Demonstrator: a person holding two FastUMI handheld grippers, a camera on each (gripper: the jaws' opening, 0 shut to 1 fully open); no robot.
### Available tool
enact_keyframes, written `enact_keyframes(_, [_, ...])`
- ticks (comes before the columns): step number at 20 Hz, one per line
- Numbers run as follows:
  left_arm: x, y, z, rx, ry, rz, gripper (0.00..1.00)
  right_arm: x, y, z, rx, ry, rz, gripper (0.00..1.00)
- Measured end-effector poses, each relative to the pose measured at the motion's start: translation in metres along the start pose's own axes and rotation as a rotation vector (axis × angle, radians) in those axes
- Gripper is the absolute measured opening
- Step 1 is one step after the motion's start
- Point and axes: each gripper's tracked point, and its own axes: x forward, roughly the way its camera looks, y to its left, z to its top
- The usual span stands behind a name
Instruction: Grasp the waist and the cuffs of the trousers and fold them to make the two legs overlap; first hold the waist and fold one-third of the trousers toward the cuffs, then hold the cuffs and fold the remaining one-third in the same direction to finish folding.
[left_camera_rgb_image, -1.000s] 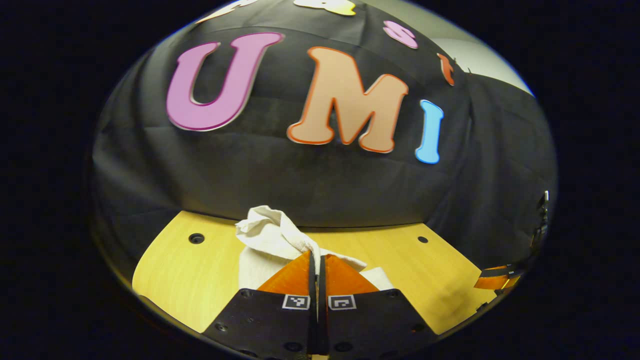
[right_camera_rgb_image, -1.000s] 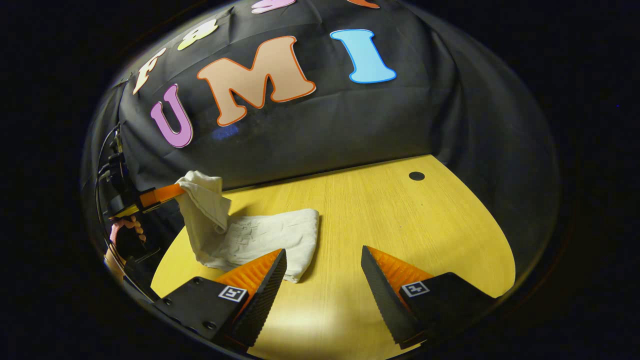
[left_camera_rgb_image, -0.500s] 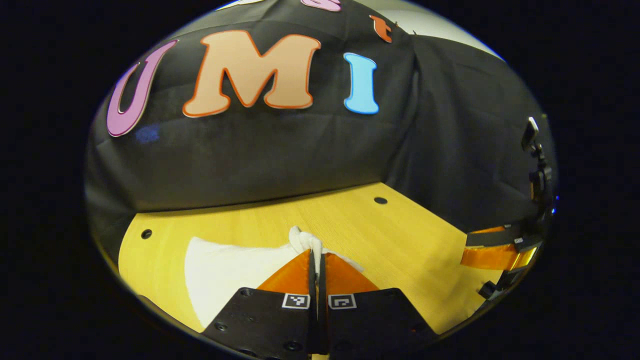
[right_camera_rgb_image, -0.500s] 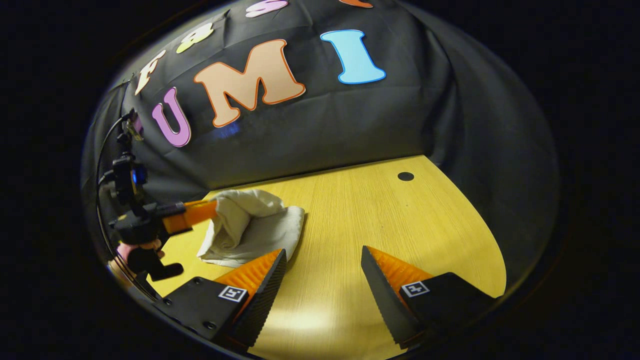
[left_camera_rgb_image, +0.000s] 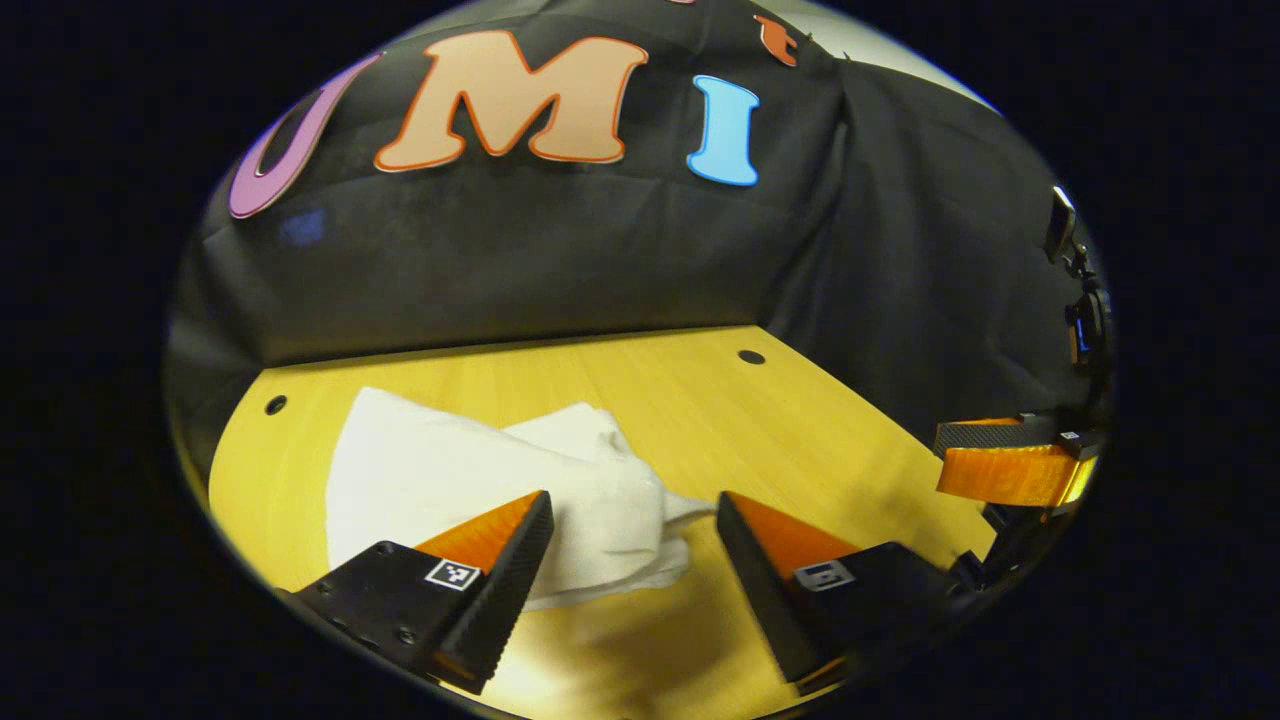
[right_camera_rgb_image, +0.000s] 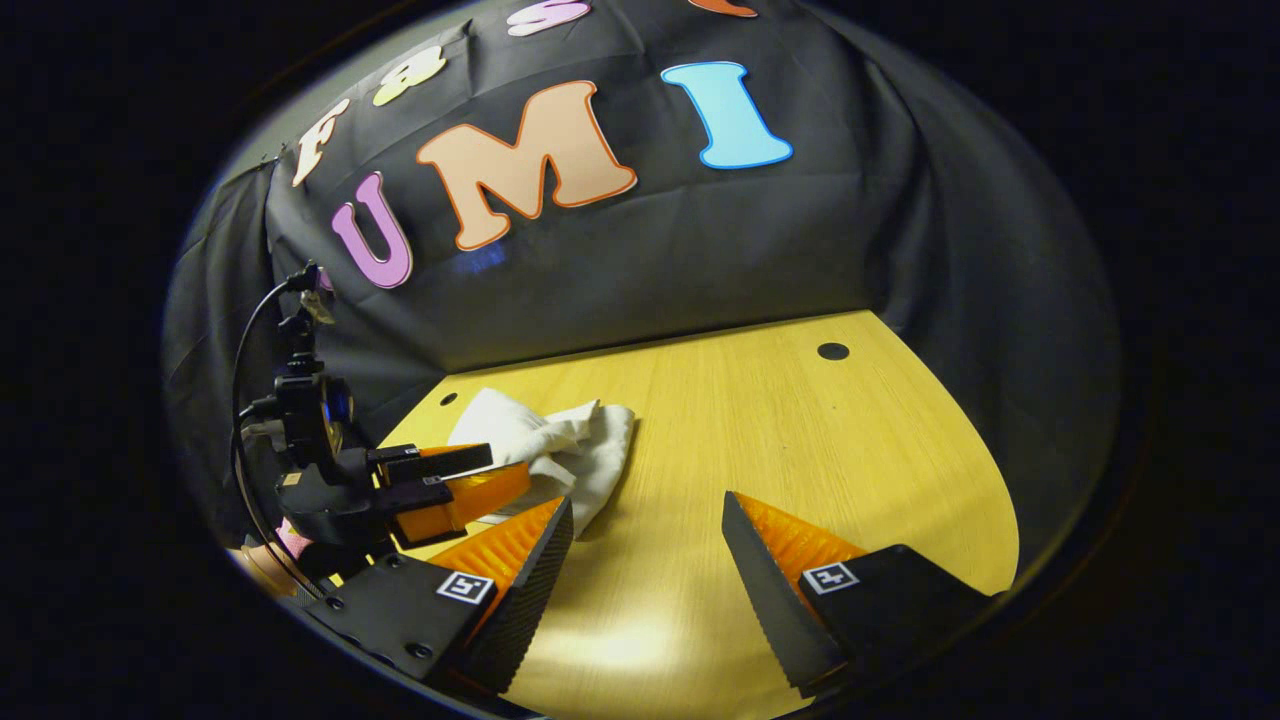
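In the left gripper view the left gripper (left_camera_rgb_image: 630, 520), clenched on a bunch of cloth half a second ago, now stands with jaws spread and nothing between them; the white trousers (left_camera_rgb_image: 480, 490) lie dropped in a folded heap on the table (left_camera_rgb_image: 820, 440), toward its far left corner. In the right gripper view the right gripper (right_camera_rgb_image: 645, 530) hangs released over bare wood, as before, the bundle beyond its left finger. The last fold looks laid; only tidying seems left.
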Motion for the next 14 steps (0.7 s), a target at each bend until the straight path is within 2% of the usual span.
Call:
enact_keyframes(1, [-0.006, 0.007, 0.002, -0.009, -0.019, 0.025, 1.00, -0.001, 0.006, 0.001, -0.006, -0.012, 0.014, 0.96])
enact_keyframes(2, [-0.014, 0.013, 0.007, -0.019, -0.038, 0.048, 0.95, -0.001, 0.010, 0.004, -0.011, -0.024, 0.022, 0.97])
enact_keyframes(4, [-0.038, 0.027, 0.013, -0.046, -0.072, 0.094, 0.95, -0.004, 0.021, 0.006, -0.018, -0.048, 0.035, 0.96])
enact_keyframes(5, [-0.048, 0.035, 0.016, -0.060, -0.085, 0.115, 0.98, -0.006, 0.027, 0.009, -0.019, -0.059, 0.039, 0.97])
enact_keyframes(6, [-0.060, 0.043, 0.019, -0.071, -0.100, 0.138, 0.95, -0.009, 0.033, 0.011, -0.018, -0.072, 0.045, 0.96])
enact_keyframes(9, [-0.097, 0.074, 0.024, -0.077, -0.137, 0.197, 0.95, -0.019, 0.050, 0.019, -0.021, -0.117, 0.039, 0.96])
enact_keyframes(14, [-0.146, 0.111, 0.032, -0.081, -0.169, 0.235, 0.94, -0.032, 0.079, 0.019, -0.018, -0.164, -0.001, 0.96])
